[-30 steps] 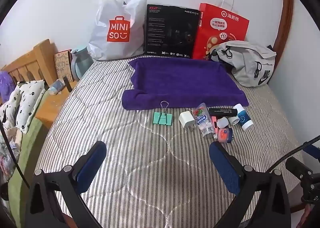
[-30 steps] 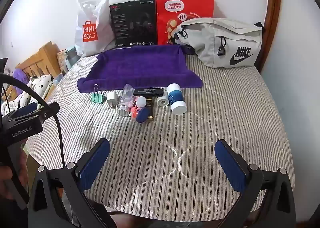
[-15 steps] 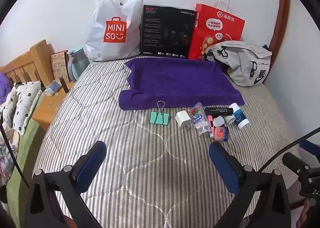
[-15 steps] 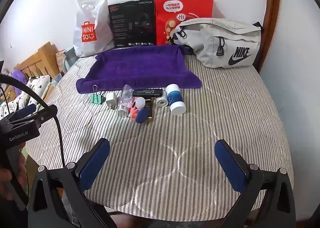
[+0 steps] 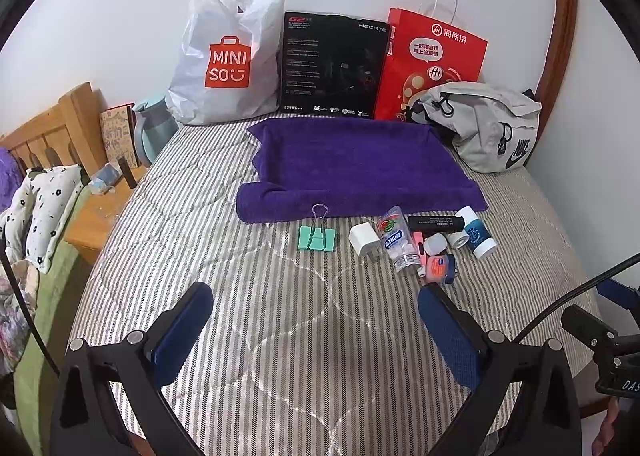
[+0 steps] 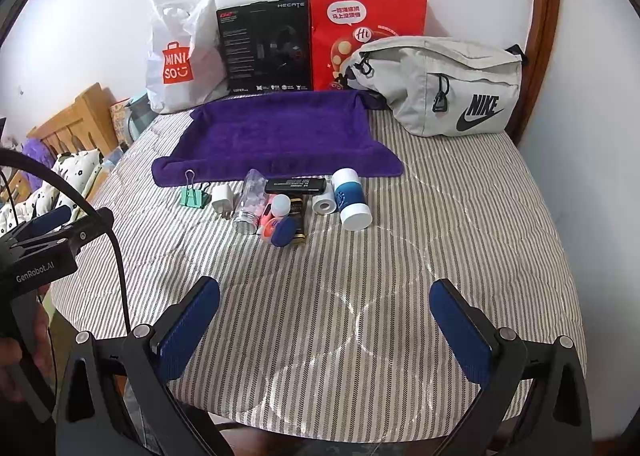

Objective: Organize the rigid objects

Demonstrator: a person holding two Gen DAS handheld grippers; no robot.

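A bed with a grey-and-white striped quilted cover [image 5: 280,316] fills both views, and bags and a black box lean on the white wall behind it. A flat purple terry towel [image 5: 356,164] lies on the cover; I use it as the landmark.

Just in front of its near edge sits a row of small hard things: a mint-green metal binder clip [image 5: 317,237] toward its left corner, then a white plastic charger cube [image 5: 364,240], a clear plastic bottle lying on its side [image 5: 397,241], a black rectangular bar [image 5: 435,223], and a white-and-blue cylinder [image 6: 351,200] toward its right corner. Some of them touch.

The left gripper [image 5: 316,326] and the right gripper [image 6: 326,320] hover well in front of the row, fingers wide apart and empty.

I judge nothing is placed yet. It seems wise to begin with the binder clip, which stands apart. The round bottle may roll, so grip it across its body.
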